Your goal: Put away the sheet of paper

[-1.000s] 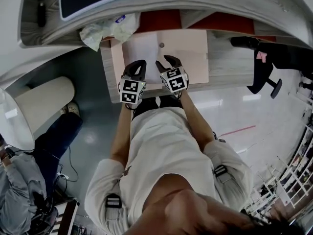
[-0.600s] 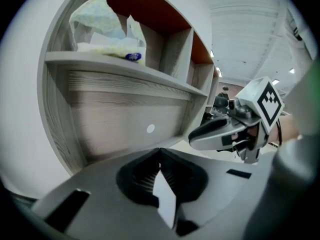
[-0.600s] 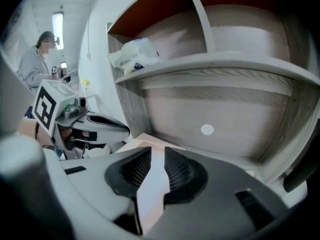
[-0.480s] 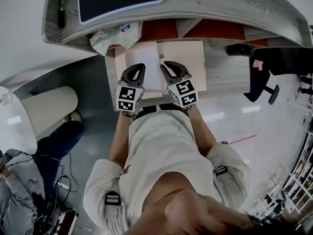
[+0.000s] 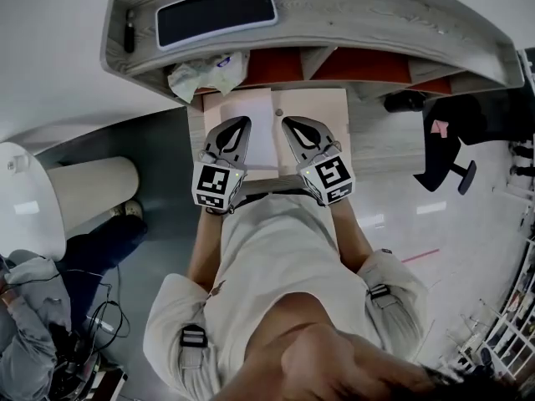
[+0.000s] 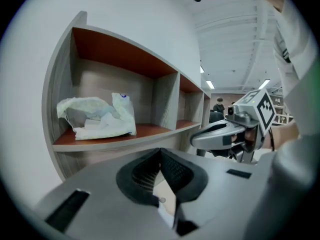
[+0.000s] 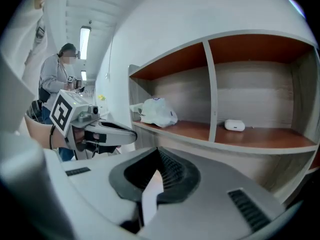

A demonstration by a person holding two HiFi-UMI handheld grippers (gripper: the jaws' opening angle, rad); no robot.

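1. Since the earlier frame both grippers have risen from the near edge of the desk [image 5: 393,140] towards the head camera. The jaws of the right gripper [image 5: 288,124], spread wide then, have just been closing. The sheet lies flat where it did.
2. The shelf unit [image 5: 468,53] stands at the back of the desk, with red-lined compartments open towards the person.
3. A beige board [image 5: 326,107] lies on the desk below the shelf, under the right gripper.
4. The sheet of paper [image 5: 259,115] lies just beside the board on its left, partly under the left gripper [image 5: 242,122]. Neither gripper touches it.
5. Both grippers are closed to the tips and hold nothing. In each gripper view, the pale strip in the gap behind the tips reads as the desk below, not as a pinched sheet.
6. A crumpled plastic bag [image 5: 205,72] fills the left compartment.
7. A small white case [image 7: 234,125] sits in a compartment further right.
8. Handling, as a judgement: the sheet is light, thin and limp. Lying flat, it gives the jaws no edge to bite, and it will crease if crushed. The best hold looks to be its near edge, slid just past the desk's lip, with a light pinch at each corner so it does not sag on the way to a shelf compartment.
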